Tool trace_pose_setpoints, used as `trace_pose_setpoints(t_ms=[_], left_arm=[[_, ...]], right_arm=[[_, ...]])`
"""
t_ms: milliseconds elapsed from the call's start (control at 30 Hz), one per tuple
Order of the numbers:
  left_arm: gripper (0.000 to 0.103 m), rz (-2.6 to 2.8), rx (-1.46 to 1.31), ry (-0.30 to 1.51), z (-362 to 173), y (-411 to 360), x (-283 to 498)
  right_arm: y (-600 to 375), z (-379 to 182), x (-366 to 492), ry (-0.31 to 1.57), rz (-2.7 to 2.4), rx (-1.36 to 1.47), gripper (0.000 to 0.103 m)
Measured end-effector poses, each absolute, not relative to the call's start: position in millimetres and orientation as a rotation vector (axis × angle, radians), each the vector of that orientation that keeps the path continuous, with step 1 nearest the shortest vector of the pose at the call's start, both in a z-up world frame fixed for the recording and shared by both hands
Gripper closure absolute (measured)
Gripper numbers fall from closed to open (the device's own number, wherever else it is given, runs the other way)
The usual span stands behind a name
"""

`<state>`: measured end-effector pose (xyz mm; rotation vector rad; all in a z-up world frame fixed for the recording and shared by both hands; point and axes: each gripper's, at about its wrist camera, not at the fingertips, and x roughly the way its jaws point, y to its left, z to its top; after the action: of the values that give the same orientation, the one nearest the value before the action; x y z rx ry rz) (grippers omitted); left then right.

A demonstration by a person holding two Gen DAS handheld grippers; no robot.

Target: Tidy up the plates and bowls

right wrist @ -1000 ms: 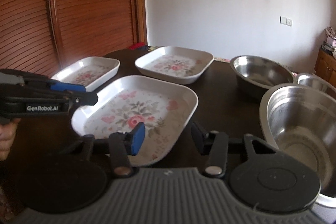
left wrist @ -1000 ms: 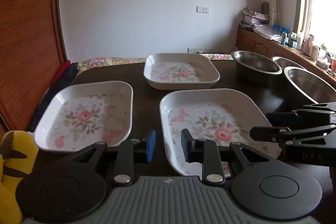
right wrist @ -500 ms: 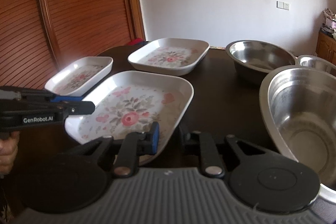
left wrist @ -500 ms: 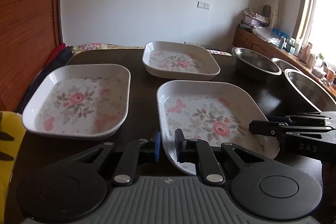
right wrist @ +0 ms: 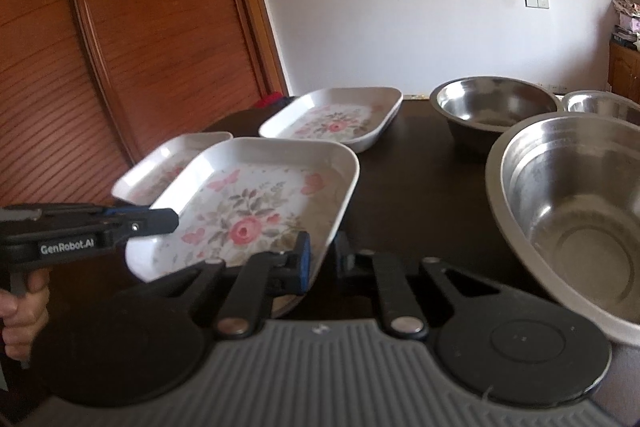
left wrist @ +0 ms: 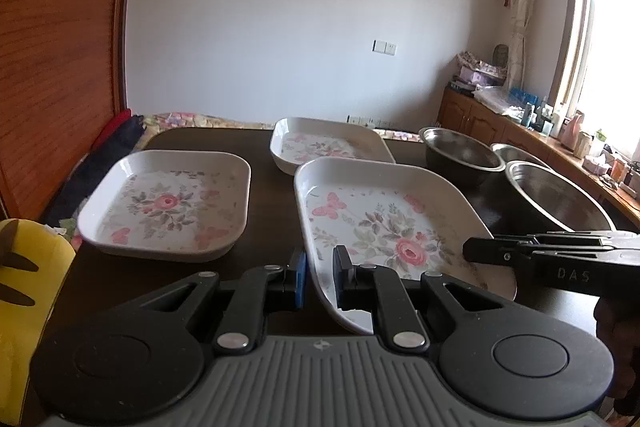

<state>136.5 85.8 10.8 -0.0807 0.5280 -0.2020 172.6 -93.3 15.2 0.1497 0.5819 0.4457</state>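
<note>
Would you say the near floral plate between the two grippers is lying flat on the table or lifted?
Lifted and tilted: the near floral plate overlaps the far plates, its rim clamped by the left gripper and right gripper.

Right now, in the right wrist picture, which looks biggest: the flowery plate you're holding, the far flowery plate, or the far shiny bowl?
1. Held flowery plate, biggest.
2. Far flowery plate and far shiny bowl look about alike; I can't rank them.
The held plate sits nearest the camera, so its true size is unsure.

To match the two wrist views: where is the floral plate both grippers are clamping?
Left wrist: the clamped floral plate sits centre-right, its near-left rim between that gripper's fingers.
Right wrist: the same plate sits centre-left, its near-right rim gripped.
Shared landmark: the wall switch.
</note>
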Motion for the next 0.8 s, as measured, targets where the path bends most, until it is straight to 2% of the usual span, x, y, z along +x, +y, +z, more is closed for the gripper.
trace_pose_setpoints(t_ms=[333,800], left_arm=[[0.059,-0.215,-0.096,0.525,-7,81,97],[0.059,-0.202,-0.090,0.533,-12,85,88]], right_arm=[[-101,21,135,0.522,0.480,0.133,0.089],[-100,6,121,0.537,0.512,0.150,0.089]])
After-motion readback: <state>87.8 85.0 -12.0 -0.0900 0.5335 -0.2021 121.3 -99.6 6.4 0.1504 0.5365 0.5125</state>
